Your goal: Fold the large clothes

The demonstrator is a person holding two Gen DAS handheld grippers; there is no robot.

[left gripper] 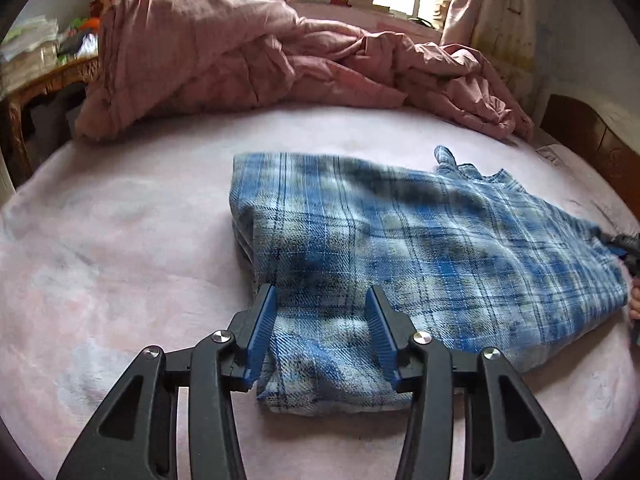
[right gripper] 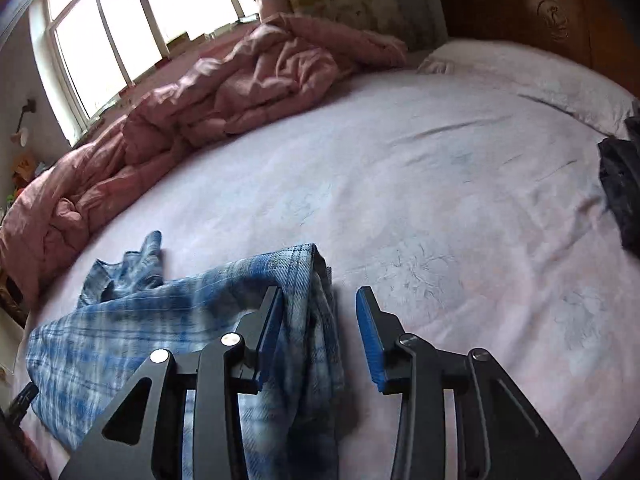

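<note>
A blue plaid shirt (left gripper: 420, 248) lies partly folded on the pink bed sheet (left gripper: 140, 220). My left gripper (left gripper: 322, 300) is open, its blue pads on either side of the shirt's near-left corner, just above the cloth. In the right wrist view the shirt (right gripper: 120, 336) lies at lower left, its collar (right gripper: 136, 268) toward the back. My right gripper (right gripper: 320, 300) is open; a raised fold of the shirt's right edge (right gripper: 316, 320) hangs between the jaws against the left pad (right gripper: 272, 332). The right gripper also shows at the left wrist view's right edge (left gripper: 624, 248).
A crumpled pink duvet (left gripper: 240, 52) is heaped along the far side of the bed below the window (right gripper: 132, 20). A wooden headboard (right gripper: 532, 16) and pillow (right gripper: 520, 72) lie to the right. A dark garment (right gripper: 622, 196) lies at the right edge. A cluttered wooden table (left gripper: 36, 72) stands at left.
</note>
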